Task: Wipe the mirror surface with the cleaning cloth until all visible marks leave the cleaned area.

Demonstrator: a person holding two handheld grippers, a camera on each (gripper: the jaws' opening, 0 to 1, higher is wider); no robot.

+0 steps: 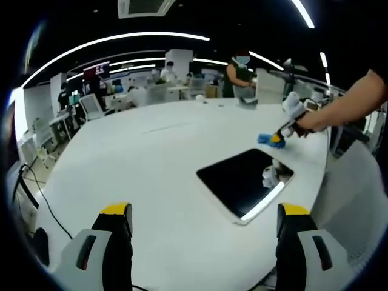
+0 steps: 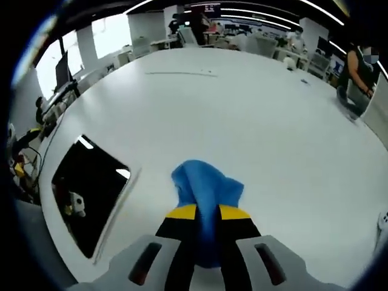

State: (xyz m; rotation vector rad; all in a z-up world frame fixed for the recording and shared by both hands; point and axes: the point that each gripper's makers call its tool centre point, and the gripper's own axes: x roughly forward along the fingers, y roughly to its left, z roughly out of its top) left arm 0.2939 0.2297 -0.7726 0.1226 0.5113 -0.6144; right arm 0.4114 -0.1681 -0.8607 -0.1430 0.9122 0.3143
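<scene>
On the white table (image 1: 151, 157) the mirror (image 1: 245, 182) lies flat near the edge, dark and glossy, reflecting a strip of ceiling light. Between the jaws of the right gripper (image 2: 208, 213) a blue cloth (image 2: 206, 185) is pinched, its loose folds bunched ahead of the tips and resting on the table, beside the mirror but apart from it. Soft and light, the cloth should drape and slide easily; the mirror looks rigid, slick and breakable, so pressure should stay gentle. The left gripper (image 1: 206, 221) hangs wide apart, empty, facing the mirror.
</scene>
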